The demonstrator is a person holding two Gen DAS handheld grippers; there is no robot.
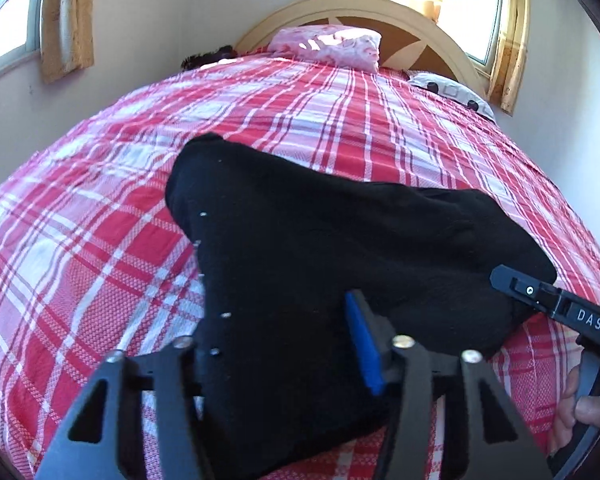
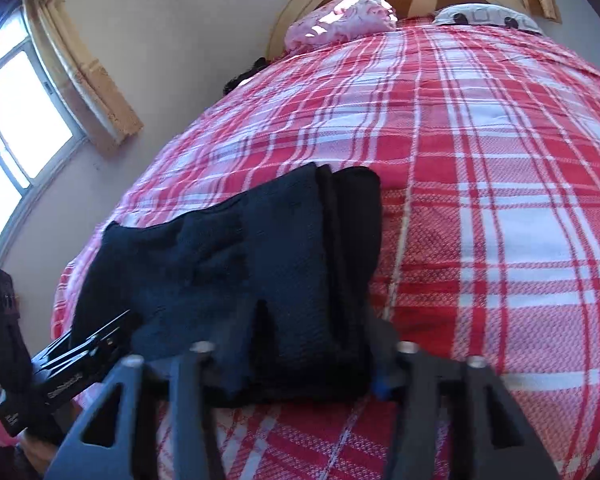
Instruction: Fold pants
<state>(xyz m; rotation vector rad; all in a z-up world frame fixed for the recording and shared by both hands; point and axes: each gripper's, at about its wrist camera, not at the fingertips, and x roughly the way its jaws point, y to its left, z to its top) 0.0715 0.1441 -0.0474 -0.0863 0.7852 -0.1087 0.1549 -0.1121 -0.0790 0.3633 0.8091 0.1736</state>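
Black pants [image 1: 300, 256] lie bunched and folded on a red and white plaid bed [image 1: 100, 208]. My left gripper [image 1: 284, 344] sits at the near edge of the pants with cloth between its fingers; one blue pad [image 1: 364, 344] shows, the other finger is hidden by cloth. In the right wrist view the pants [image 2: 240, 272] lie in stacked layers, and my right gripper [image 2: 296, 360] has its fingers around their near edge. The right gripper also shows in the left view [image 1: 540, 300] at the pants' right edge. The left gripper shows at lower left in the right view [image 2: 88, 344].
A pink pillow [image 1: 328, 46] and a white patterned pillow [image 1: 452, 90] lie by the curved headboard [image 1: 380, 12]. Walls with curtained windows [image 2: 16, 120] stand to the left and behind. The plaid bed [image 2: 500, 200] spreads wide to the right.
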